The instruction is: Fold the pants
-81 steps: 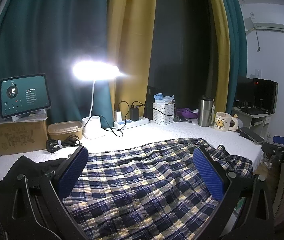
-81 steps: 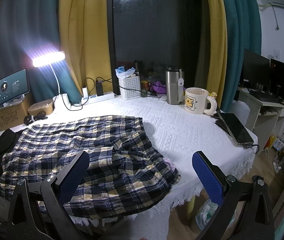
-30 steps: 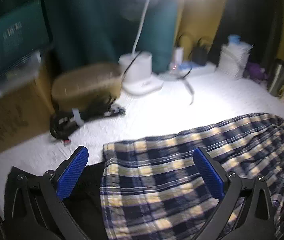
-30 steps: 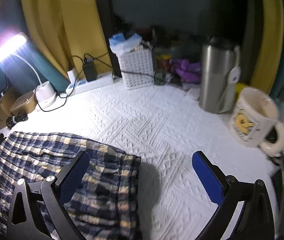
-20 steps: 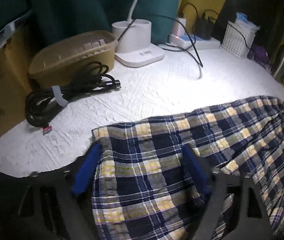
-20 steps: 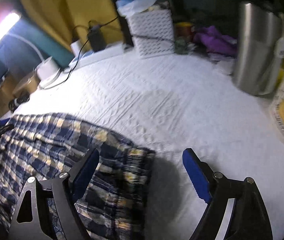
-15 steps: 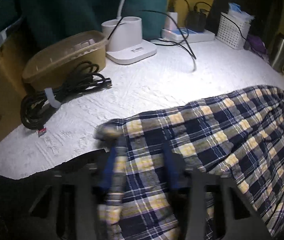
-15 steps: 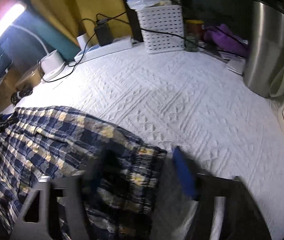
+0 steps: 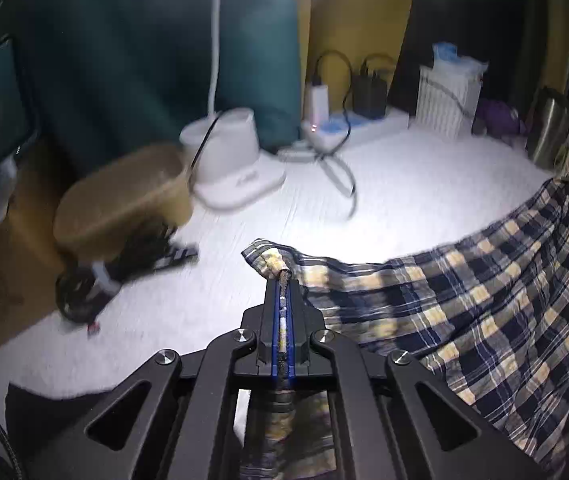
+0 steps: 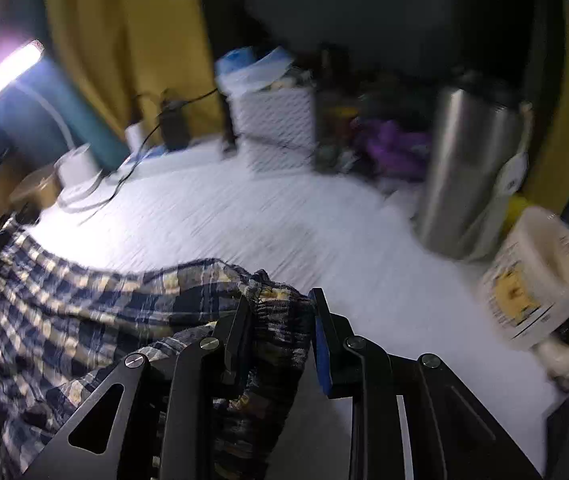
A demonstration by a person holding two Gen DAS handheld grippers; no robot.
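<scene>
Navy, yellow and white plaid pants (image 9: 484, 300) lie across the white textured table cover (image 9: 384, 192). In the left wrist view my left gripper (image 9: 283, 280) is shut on the pants' far left corner, and a thin fold of cloth runs between the blue pads. In the right wrist view my right gripper (image 10: 280, 300) is closing on a thick bunch at the pants' (image 10: 84, 320) far right corner. The cloth fills the gap between its jaws. Both held corners are lifted slightly off the cover, and the fabric sags between them.
Behind the pants stand a brown lidded box (image 9: 124, 196), a coiled black cable (image 9: 124, 272), a white lamp base (image 9: 232, 160), a power strip (image 9: 348, 124) and a white basket (image 9: 448, 100). A steel tumbler (image 10: 468, 176) and a cream mug (image 10: 536, 276) sit at the right.
Both grippers came down onto the far edge of the pants and closed from wide open, each on a corner. The corners now stand raised off the cover.
</scene>
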